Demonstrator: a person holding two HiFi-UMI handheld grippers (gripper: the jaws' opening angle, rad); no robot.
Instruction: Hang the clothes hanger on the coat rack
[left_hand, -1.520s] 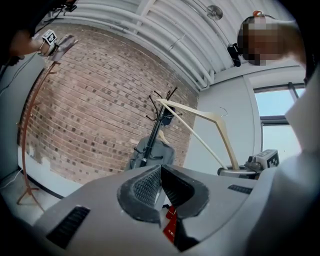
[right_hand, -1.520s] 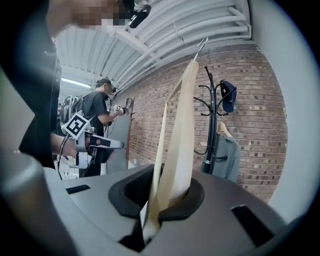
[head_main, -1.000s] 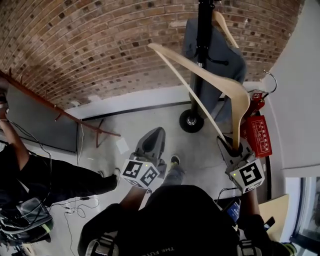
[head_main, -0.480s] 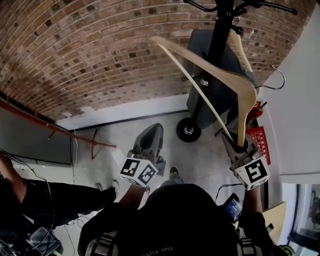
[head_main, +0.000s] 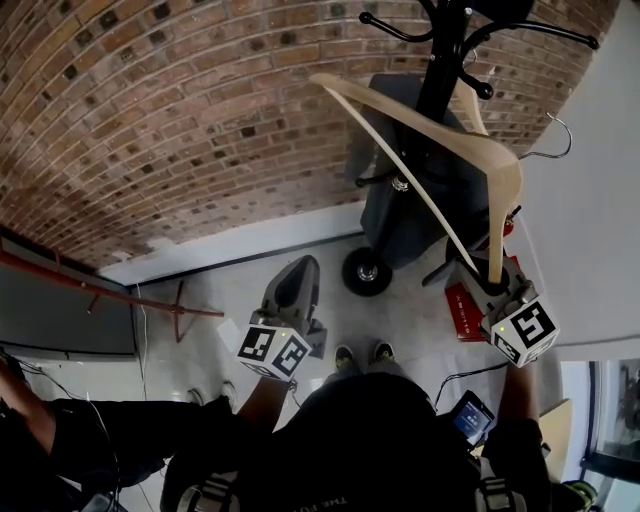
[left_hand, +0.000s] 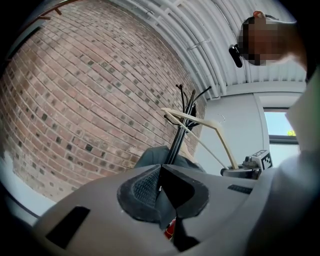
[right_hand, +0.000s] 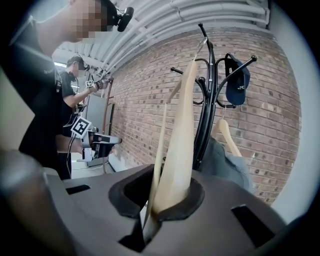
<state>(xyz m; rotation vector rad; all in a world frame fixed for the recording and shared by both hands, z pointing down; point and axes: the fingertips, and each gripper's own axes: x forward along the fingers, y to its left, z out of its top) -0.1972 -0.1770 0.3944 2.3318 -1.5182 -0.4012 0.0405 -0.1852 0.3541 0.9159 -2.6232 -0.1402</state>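
Note:
My right gripper (head_main: 487, 282) is shut on one end of a pale wooden hanger (head_main: 372, 102). The hanger rises from the jaws, and its metal hook (head_main: 553, 140) points right. Its long arm crosses in front of the black coat rack (head_main: 432, 85), below the rack's curved hooks (head_main: 398, 30). The right gripper view shows the wood (right_hand: 182, 140) clamped between the pads, with the rack (right_hand: 205, 115) just behind it. Lower left, my left gripper (head_main: 298, 272) is shut and holds nothing; it points level at the rack (left_hand: 177, 140).
A dark grey garment (head_main: 400, 205) on a second wooden hanger and a blue cap (right_hand: 237, 85) hang on the rack. Its round base (head_main: 362, 270) stands by a red box (head_main: 465, 305). Brick wall behind, white wall (head_main: 590, 230) right. Another person (right_hand: 70, 95) stands far left.
Both grippers and the view have moved closer to the coat rack, and its top hooks have come into sight. The hanger stays in the right gripper's grip.

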